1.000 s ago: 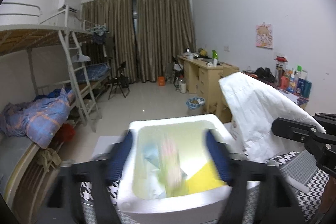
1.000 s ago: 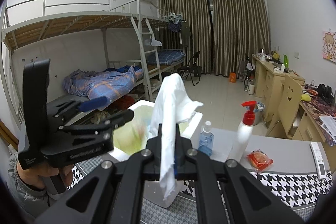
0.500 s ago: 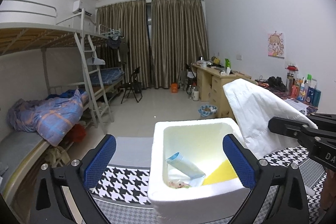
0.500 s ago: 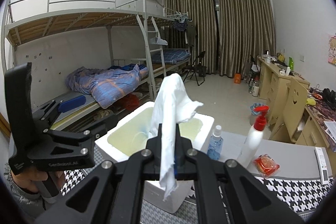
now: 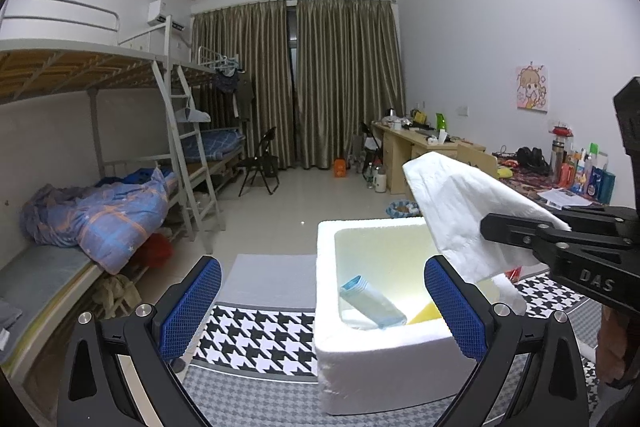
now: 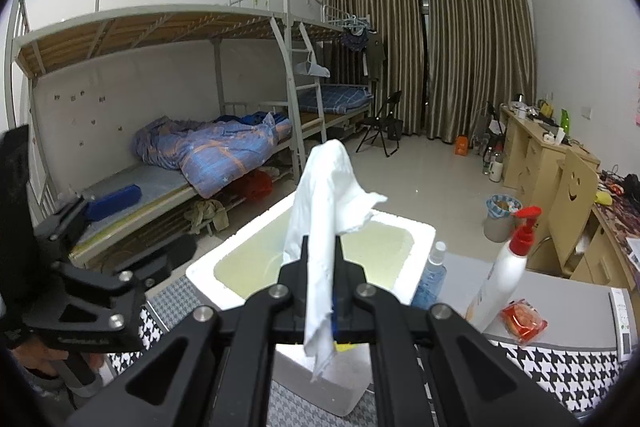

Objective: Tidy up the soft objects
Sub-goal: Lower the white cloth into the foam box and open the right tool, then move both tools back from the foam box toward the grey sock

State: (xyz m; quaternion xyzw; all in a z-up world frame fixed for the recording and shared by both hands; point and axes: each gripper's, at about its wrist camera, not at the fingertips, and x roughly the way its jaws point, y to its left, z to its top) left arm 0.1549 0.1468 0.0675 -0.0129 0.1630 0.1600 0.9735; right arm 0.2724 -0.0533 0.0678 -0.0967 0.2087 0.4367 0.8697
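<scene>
A white foam box (image 5: 360,343) stands on the houndstooth-covered table; it also shows in the right wrist view (image 6: 420,231). Inside lie a light blue soft roll (image 5: 372,301) and a yellow piece (image 5: 430,313). My right gripper (image 6: 322,263) is shut on a white cloth (image 6: 324,203) and holds it above the box's near edge. In the left wrist view the cloth (image 5: 460,215) hangs over the box's right side. My left gripper (image 5: 320,311) is open and empty, low in front of the box, its blue pads (image 5: 192,307) wide apart.
A small blue bottle (image 6: 434,273), a white pump bottle with red top (image 6: 506,267), a red packet (image 6: 524,319) and a remote (image 6: 624,323) are on the table right of the box. Bunk beds (image 5: 100,203) stand left, desks (image 5: 420,147) right.
My left gripper dropped a soft item into the box, then drew back to the left and stays open. My right gripper with the cloth moved closer over the box.
</scene>
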